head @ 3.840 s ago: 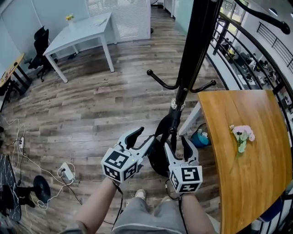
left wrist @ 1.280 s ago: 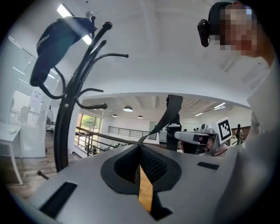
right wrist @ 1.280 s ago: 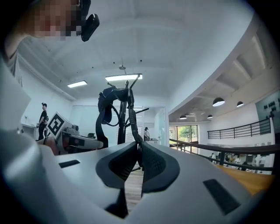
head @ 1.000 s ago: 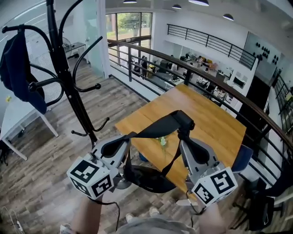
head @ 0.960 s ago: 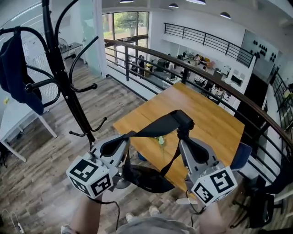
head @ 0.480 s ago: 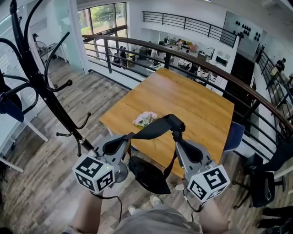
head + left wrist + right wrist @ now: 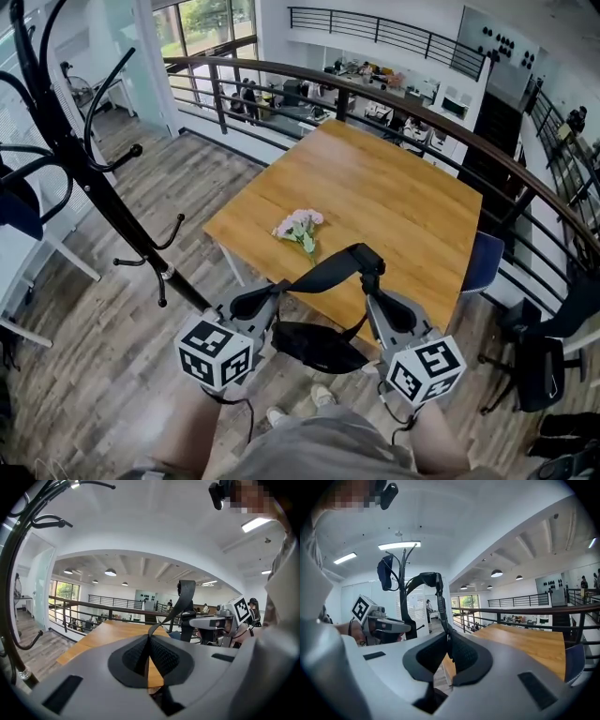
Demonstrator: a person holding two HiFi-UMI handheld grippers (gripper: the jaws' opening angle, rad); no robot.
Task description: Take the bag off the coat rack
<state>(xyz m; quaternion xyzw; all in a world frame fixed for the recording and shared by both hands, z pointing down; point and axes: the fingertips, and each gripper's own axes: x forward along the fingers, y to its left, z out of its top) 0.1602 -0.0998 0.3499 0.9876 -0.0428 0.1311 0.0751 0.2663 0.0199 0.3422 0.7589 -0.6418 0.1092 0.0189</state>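
Now we have the bag [image 7: 319,345] hanging free by its strap [image 7: 323,270], well apart from the coat rack [image 7: 89,178] on our left. The left tongs [image 7: 149,641] are pinched fully together on the flat webbing. The right tongs [image 7: 447,641] are closed almost as tightly on another stretch of it. The strap arches between the two, and the pouch dangles below, in front of our legs and near the closest corner of the tabletop [image 7: 403,197].

As we judge it, the main risk is slippage. The webbing is thin and smooth, and each grip is only a narrow pinch, so a jerk or a sideways tug between the two hands could draw it out of one pair. The bag would then swing down from the other.

Swinging is the second worry. The pouch hangs loose, so a quick turn could knock it against the tabletop's edge. A careless lift over the top might sweep the flowers [image 7: 300,225] off.

Pulling our hands apart would tighten the arch and load both pinches.
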